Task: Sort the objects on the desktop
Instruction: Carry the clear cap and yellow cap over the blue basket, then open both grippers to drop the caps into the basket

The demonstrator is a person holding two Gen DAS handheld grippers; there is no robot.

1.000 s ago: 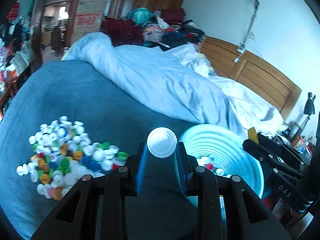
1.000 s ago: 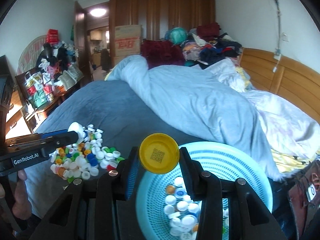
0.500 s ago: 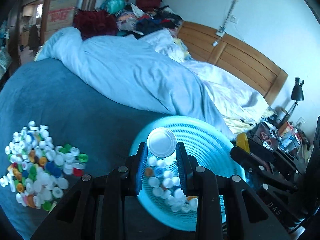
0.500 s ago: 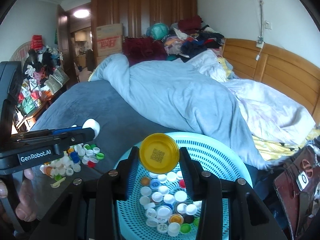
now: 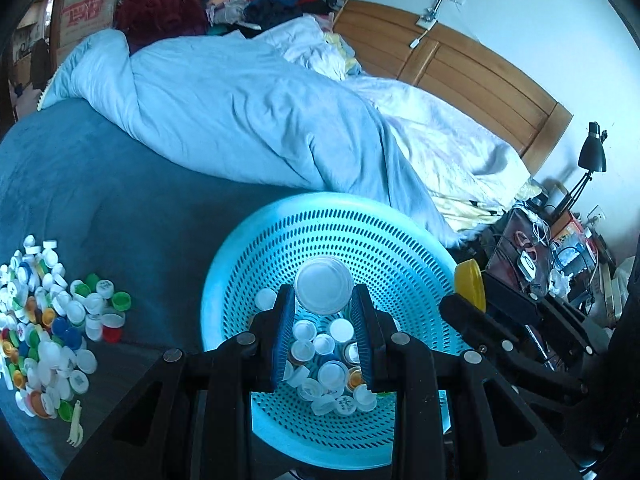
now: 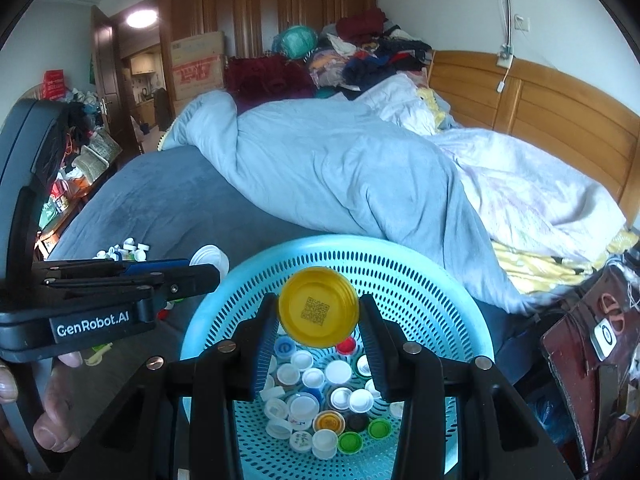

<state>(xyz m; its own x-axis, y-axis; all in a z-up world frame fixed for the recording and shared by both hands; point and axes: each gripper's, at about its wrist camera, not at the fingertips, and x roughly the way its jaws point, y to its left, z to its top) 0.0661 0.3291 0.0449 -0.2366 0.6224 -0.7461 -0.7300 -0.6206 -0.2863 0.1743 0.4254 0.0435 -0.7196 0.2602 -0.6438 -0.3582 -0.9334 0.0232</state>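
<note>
Left gripper (image 5: 323,312) clamped on white cap (image 5: 323,286), right gripper (image 6: 319,318) pinching yellow cap (image 6: 318,307); both held above teal basket (image 5: 404,240) for dropping. Unsorted cap pile (image 5: 52,320) at 9 o'clock of basket.

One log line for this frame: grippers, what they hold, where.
left gripper: shut on white cap | right gripper: shut on yellow cap | both over basket | loose caps on bed
</note>
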